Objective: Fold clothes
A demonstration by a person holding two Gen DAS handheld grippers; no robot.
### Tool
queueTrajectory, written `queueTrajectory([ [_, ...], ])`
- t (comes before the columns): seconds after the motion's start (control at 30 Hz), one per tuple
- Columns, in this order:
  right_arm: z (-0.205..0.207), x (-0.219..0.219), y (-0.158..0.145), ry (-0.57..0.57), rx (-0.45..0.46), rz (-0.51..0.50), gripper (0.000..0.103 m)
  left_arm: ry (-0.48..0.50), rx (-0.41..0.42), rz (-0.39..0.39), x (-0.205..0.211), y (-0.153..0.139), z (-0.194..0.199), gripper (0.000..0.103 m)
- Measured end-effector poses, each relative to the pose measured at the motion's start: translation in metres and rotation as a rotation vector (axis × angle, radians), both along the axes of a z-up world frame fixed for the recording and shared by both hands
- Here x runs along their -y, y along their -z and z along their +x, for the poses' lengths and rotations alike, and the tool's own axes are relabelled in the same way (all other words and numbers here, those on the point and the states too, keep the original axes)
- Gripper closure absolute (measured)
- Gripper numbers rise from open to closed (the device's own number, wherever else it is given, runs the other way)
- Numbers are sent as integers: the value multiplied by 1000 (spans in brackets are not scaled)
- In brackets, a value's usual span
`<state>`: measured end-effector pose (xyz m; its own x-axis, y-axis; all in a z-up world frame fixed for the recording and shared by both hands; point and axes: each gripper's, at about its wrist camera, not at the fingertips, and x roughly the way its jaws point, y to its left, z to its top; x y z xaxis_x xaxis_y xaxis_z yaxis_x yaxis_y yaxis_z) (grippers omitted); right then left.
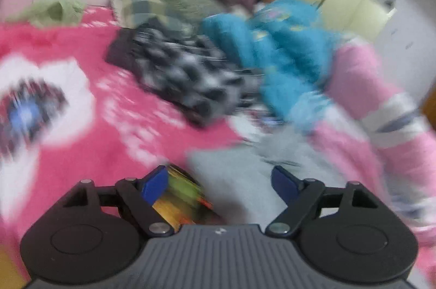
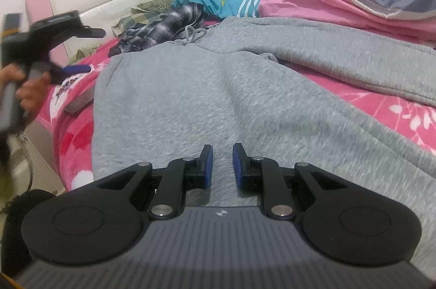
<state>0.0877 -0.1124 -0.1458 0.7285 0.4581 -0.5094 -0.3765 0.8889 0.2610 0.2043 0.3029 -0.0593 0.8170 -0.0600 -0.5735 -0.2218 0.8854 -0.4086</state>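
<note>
- Left wrist view: the picture is heavily smeared. The left gripper point(image 1: 219, 181) is seen with its jaws spread wide and nothing between the pads; a colourful flat thing point(image 1: 181, 196), too blurred to identify, lies beneath the left finger.
- A grey garment point(image 1: 245, 174) is made out just ahead of the jaws on the pink bedspread point(image 1: 81, 152); it is not gripped from this side.
- Further back, a checked garment point(image 1: 185, 71) and a blue quilt point(image 1: 283, 49) are seen in a loose heap, with green cloth point(image 1: 51, 12) near the headboard; none of it is folded.
- Right wrist view: the right gripper point(image 2: 223, 165) is seen over the grey garment point(image 2: 218, 98) with its jaws drawn close, a narrow gap left. Whether the fabric is pinched cannot be told.
- The grey garment is spread across the bed, rumpled, with a drawstring point(image 2: 193, 34) at its far end; no finished fold is visible.
- The left gripper point(image 2: 79, 68) is held by a hand point(image 2: 30, 93) at the bed's left edge, apart from the garment.
- The task is judged to be at an early stage: the grey garment is laid out but unfolded, and the checked garment point(image 2: 163, 27) behind it is untouched.
</note>
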Motion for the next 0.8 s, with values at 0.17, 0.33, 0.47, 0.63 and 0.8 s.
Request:
queueTrajectory([
  [0.17, 1, 3, 1, -1, -11, 34, 88, 96, -145, 59, -18, 8, 56, 43],
  [0.33, 2, 4, 1, -1, -14, 42, 88, 174, -187, 60, -14, 17, 73, 56],
  [0.47, 3, 6, 1, -2, -15, 47, 88, 192, -177, 54, -9, 19, 77, 64],
  [0.63, 2, 6, 2, -1, -15, 48, 88, 182, -160, 62, -13, 14, 77, 86],
  [0.8, 2, 6, 2, -1, -14, 46, 88, 188, -121, 156, -8, 1, 74, 93],
])
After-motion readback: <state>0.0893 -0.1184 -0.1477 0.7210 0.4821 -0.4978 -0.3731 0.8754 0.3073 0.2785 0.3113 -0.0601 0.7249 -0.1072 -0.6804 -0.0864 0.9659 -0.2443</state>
